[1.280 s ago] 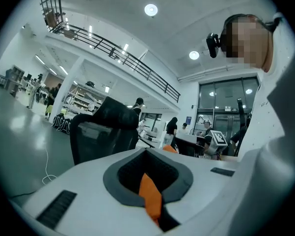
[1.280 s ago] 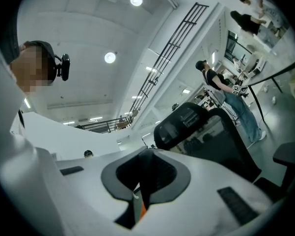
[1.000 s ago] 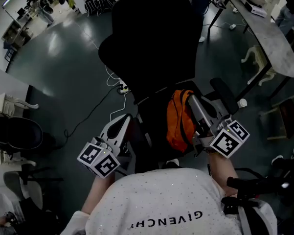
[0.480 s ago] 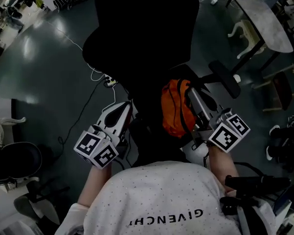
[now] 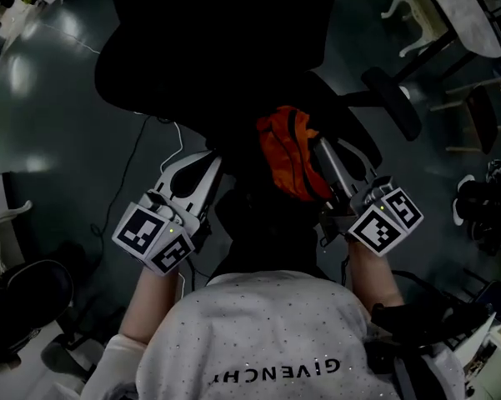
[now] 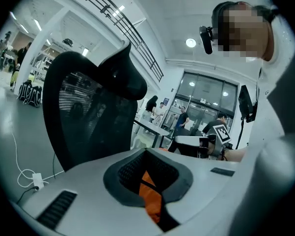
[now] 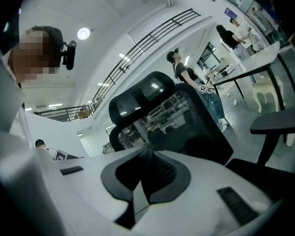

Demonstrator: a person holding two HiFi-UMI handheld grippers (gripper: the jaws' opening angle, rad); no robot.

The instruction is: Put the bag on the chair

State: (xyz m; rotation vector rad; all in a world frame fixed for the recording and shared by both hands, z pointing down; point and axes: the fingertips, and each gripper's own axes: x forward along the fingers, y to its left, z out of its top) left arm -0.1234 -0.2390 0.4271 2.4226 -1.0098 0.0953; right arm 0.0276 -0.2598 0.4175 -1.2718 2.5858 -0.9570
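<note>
The orange bag (image 5: 285,155) with black straps hangs over the seat of the black office chair (image 5: 217,48), just in front of its backrest. My right gripper (image 5: 318,144) lies along the bag's right side, shut at its top strap; the pinch itself is hidden in the dark. My left gripper (image 5: 215,161) is shut and stays a little left of the bag. In the left gripper view the bag (image 6: 149,195) shows as orange through the slit under the closed left gripper (image 6: 146,152), with the chair (image 6: 88,117) behind. The right gripper view shows the closed right gripper (image 7: 148,154) and the chair (image 7: 181,127), but no orange.
The chair's armrest (image 5: 392,102) sticks out on the right. Beyond it are a grey table (image 5: 475,11) and stools (image 5: 475,119). A white cable (image 5: 162,136) lies on the dark floor at the left. Another black chair (image 5: 21,294) stands at the lower left. People (image 6: 181,119) stand far off.
Both grippers and the bag have moved forward toward the chair's backrest. The chair now fills more of the top of the head view.
</note>
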